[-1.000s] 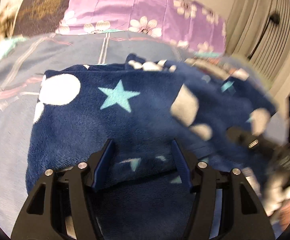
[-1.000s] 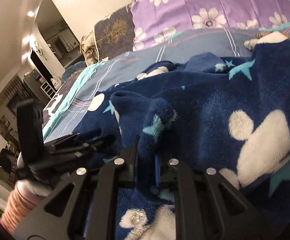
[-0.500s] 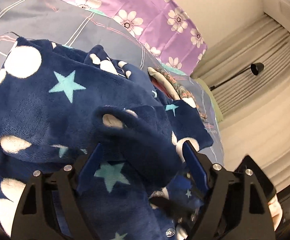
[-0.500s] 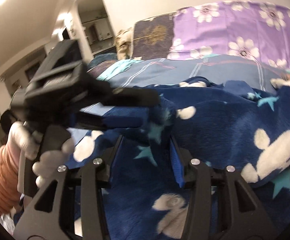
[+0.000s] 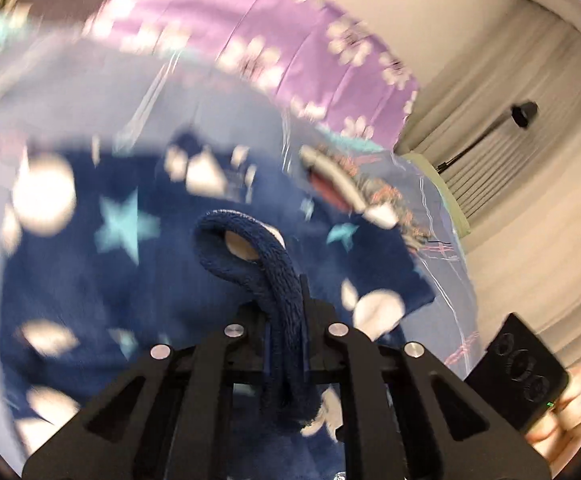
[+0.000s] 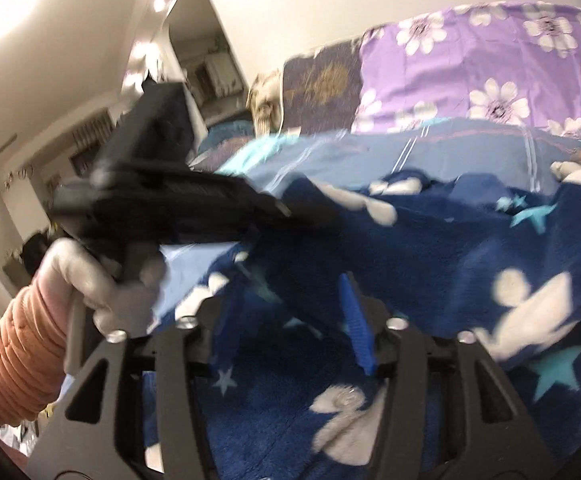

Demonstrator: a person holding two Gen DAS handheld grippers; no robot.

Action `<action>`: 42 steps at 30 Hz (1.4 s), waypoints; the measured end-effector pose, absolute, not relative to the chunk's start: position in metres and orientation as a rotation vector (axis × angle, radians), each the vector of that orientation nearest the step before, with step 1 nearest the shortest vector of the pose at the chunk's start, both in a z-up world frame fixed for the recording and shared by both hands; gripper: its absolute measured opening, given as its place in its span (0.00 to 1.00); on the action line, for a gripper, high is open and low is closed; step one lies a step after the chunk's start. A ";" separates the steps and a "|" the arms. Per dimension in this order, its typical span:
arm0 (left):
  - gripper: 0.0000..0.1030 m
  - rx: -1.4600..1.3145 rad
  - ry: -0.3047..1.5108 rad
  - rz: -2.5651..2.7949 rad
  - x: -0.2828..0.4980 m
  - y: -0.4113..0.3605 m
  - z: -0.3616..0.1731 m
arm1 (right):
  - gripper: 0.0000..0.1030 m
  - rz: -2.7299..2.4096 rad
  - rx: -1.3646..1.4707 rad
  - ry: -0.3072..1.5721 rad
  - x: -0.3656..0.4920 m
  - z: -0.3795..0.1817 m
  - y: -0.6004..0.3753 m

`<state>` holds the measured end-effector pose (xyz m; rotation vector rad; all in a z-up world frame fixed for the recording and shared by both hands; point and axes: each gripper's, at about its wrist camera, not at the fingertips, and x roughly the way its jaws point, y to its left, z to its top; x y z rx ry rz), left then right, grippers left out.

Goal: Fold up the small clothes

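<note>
Left tongs [image 5: 286,312] newly clamping fleece hem [image 5: 250,240]

Fleece covers the near bed; bare sheet only beyond it

The navy fleece garment [image 5: 90,280] spreads over most of the near bed [image 5: 102,108]; bare blue sheet lies past its far edge and to its left; a purple floral pillow [image 6: 490,64] closes the far side; a patterned bundle [image 5: 354,188] lies at the fleece's far right corner; the left hand-held gripper [image 6: 194,208] crosses just before the right hand-held gripper [image 6: 290,320], whose spread jaws frame only fleece.
</note>
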<state>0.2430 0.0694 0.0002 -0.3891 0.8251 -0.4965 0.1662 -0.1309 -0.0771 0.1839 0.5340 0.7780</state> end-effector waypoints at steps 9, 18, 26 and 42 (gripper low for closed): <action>0.15 -0.014 0.776 -0.119 0.270 0.129 0.012 | 0.59 0.521 0.361 0.633 0.197 -0.094 -0.171; 0.35 -0.061 0.783 -0.145 0.267 0.128 -0.033 | 0.55 0.432 0.398 0.767 0.213 -0.119 -0.173; 0.55 0.143 0.812 -0.110 0.267 0.082 -0.091 | 0.57 0.390 0.303 0.775 0.216 -0.122 -0.162; 0.65 0.071 0.796 -0.177 0.107 0.145 -0.074 | 0.29 0.689 0.295 0.899 0.075 -0.105 -0.175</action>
